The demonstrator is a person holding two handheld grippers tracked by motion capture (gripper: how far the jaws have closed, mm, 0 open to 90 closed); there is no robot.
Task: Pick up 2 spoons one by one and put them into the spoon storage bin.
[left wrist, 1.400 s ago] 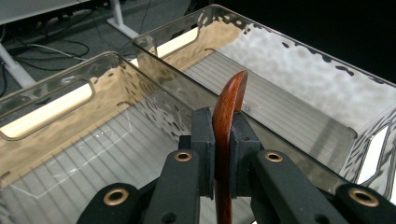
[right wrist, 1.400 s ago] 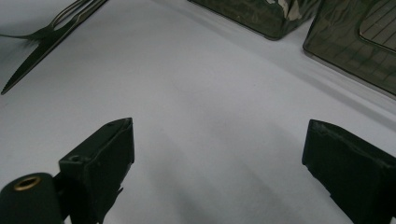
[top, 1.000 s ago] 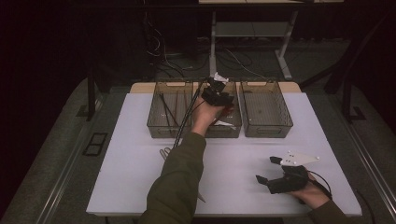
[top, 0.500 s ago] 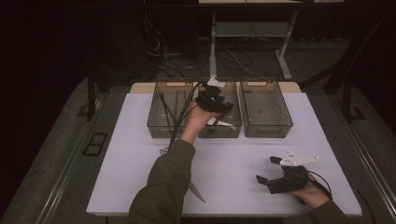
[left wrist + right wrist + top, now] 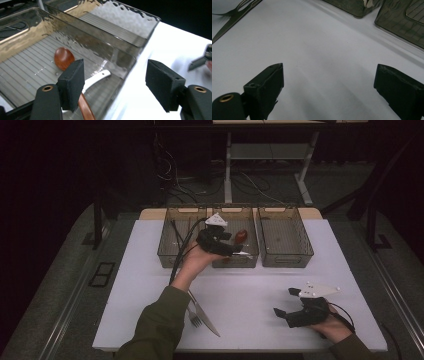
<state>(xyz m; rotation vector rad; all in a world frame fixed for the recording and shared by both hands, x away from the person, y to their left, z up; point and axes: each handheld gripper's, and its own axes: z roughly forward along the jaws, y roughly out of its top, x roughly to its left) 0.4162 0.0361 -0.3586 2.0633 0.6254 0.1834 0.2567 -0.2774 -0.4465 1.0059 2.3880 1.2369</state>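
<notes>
While over the middle bin (image 5: pixel 252 251), fork (image 5: pixel 194 318) and knife (image 5: pixel 206 318) well behind.

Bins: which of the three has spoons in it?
The middle bin: a brown spoon and a white one lie inside, below the left gripper. No spoons in its neighbours.

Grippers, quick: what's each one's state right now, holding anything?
Left gripper: jaws just been opening, nothing between them; wooden spoon lies in the middle bin.
Right gripper: open, empty.
</notes>
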